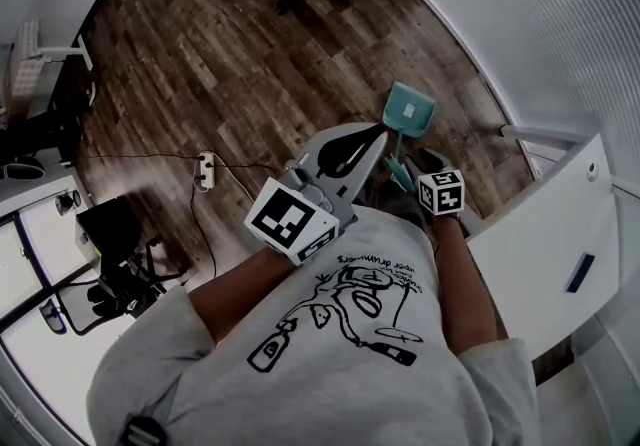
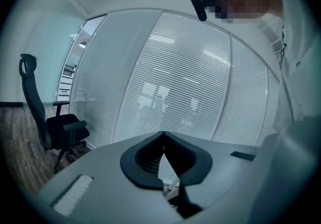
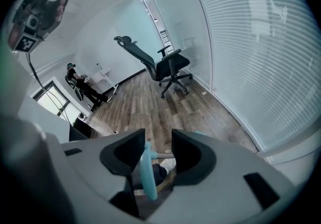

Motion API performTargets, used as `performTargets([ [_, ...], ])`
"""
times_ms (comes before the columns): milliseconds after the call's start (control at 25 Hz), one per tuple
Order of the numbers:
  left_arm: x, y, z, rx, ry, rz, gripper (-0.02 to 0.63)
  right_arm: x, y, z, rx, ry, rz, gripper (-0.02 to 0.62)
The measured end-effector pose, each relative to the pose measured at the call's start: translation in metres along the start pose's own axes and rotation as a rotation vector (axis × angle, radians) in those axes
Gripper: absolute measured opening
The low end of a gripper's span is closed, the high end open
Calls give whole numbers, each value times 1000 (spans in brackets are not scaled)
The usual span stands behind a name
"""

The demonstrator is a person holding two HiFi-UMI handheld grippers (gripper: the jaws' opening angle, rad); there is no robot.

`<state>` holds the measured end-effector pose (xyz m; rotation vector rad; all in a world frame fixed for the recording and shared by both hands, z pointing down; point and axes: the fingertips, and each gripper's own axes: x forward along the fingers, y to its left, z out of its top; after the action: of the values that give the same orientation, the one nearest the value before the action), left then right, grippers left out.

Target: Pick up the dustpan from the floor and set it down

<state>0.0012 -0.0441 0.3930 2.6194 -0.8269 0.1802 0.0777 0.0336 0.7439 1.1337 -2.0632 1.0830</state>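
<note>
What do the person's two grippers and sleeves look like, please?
Both the left gripper and right gripper have pale grey shells and black curved jaws. Each carries a white cube with black square markers: left cube, right cube. The person wears a light grey top with a black line drawing, sleeves leaving the forearms bare.

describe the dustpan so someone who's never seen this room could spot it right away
Find the ribbed glass wall on the right of the head view, where it meets the wood floor. Near its base sits the dustpan, its handle reaching back between the jaws of the open right tool. It is the only teal thing there, unlike the white power strip and black chair.
</note>
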Motion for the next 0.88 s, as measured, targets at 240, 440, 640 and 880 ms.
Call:
performTargets([
  [240, 7, -4, 14, 13, -26, -18, 2, -45, 2, 51, -5, -136, -40, 129],
  [440, 12, -8, 23, 25, -40, -26, 2, -87, 1, 86, -18, -223, -92, 108],
  [640, 14, -8, 32, 40, -51, -30, 2, -133, 4, 127, -51, -314, -145, 89],
  [880, 19, -10, 46, 53, -72, -40, 2, -190, 15, 174, -109, -416, -202, 64],
])
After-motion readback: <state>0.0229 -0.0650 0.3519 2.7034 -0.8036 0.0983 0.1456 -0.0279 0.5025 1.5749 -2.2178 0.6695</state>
